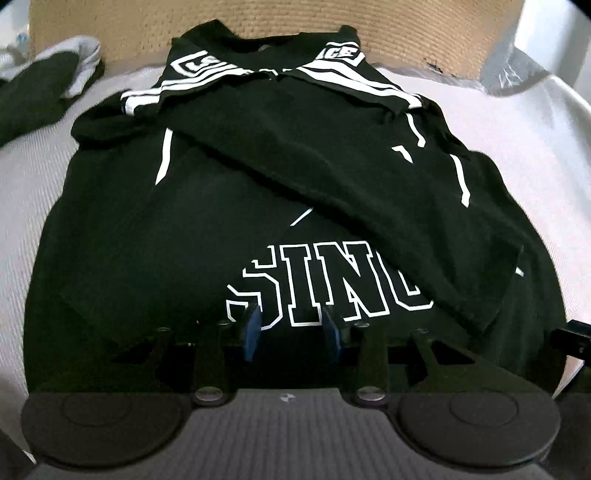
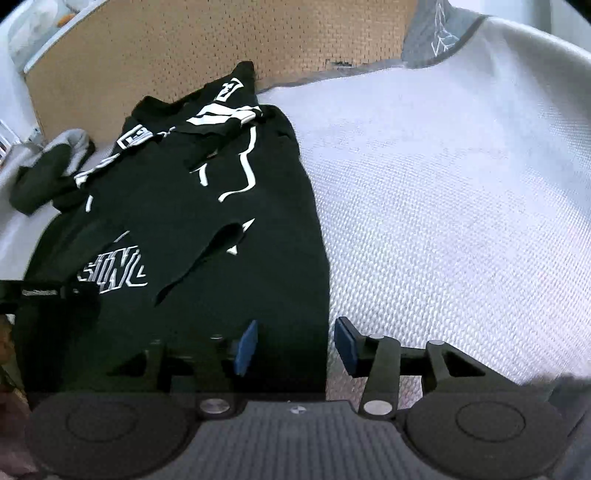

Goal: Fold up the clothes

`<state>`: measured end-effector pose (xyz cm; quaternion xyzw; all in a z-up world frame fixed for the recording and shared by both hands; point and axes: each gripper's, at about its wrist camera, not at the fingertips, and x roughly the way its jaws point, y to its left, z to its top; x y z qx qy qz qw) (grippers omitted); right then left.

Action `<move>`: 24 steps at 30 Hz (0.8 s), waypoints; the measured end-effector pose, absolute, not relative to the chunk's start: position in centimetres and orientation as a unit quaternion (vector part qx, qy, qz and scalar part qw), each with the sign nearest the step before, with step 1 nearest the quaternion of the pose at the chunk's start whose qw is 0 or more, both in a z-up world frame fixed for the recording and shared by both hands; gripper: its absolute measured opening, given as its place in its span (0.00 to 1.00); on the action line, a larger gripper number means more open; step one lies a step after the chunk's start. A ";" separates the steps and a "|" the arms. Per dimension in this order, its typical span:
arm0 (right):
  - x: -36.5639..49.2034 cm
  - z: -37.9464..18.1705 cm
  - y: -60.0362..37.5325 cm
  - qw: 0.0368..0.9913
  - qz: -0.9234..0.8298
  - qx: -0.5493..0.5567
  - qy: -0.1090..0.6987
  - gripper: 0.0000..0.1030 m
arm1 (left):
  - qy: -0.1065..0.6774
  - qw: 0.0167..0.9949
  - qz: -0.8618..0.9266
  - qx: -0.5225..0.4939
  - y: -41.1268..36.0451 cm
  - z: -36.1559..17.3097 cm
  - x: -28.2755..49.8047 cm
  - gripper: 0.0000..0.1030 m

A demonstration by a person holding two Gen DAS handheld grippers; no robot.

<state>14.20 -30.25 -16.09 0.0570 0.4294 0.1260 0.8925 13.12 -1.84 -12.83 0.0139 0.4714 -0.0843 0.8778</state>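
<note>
A black shirt (image 1: 207, 206) with white stripes and large white outlined letters lies spread on a white bedspread (image 1: 26, 192), both sleeves folded in across its chest. My left gripper (image 1: 291, 328) hovers open over the shirt's lower middle, with nothing between its blue pads (image 1: 252, 332). In the right wrist view the same shirt (image 2: 207, 221) fills the left half. My right gripper (image 2: 295, 345) stands open astride the shirt's right side edge near the hem, one blue pad (image 2: 245, 347) over the cloth, the other over the bedspread (image 2: 443, 192).
A second dark and grey garment (image 1: 48, 77) lies crumpled at the far left, seen again as a dark bundle (image 2: 48, 173). A tan woven headboard (image 1: 258, 22) stands behind the bed. A grey patterned pillow (image 2: 439, 33) sits at the far right corner.
</note>
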 end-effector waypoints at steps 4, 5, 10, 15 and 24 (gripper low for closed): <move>13.8 -16.2 -31.6 0.889 0.116 0.078 0.436 0.53 | 0.462 0.882 -0.085 0.027 -2.1 -13.1 12.9 0.40; 13.7 -16.3 -31.7 0.888 0.121 0.082 0.437 0.54 | 0.459 0.884 -0.086 0.030 -2.1 -13.2 12.7 0.40; 13.5 -17.1 -32.1 0.887 0.144 0.094 0.428 0.61 | 0.444 0.891 -0.081 0.042 -2.6 -13.4 12.2 0.40; 13.4 -16.8 -32.7 0.888 0.141 0.099 0.427 0.53 | 0.442 0.892 -0.081 0.044 -2.6 -13.4 12.1 0.41; 12.9 -16.8 -32.8 0.880 0.135 0.100 0.444 0.53 | 0.437 0.895 -0.079 0.044 -2.6 -13.5 12.0 0.41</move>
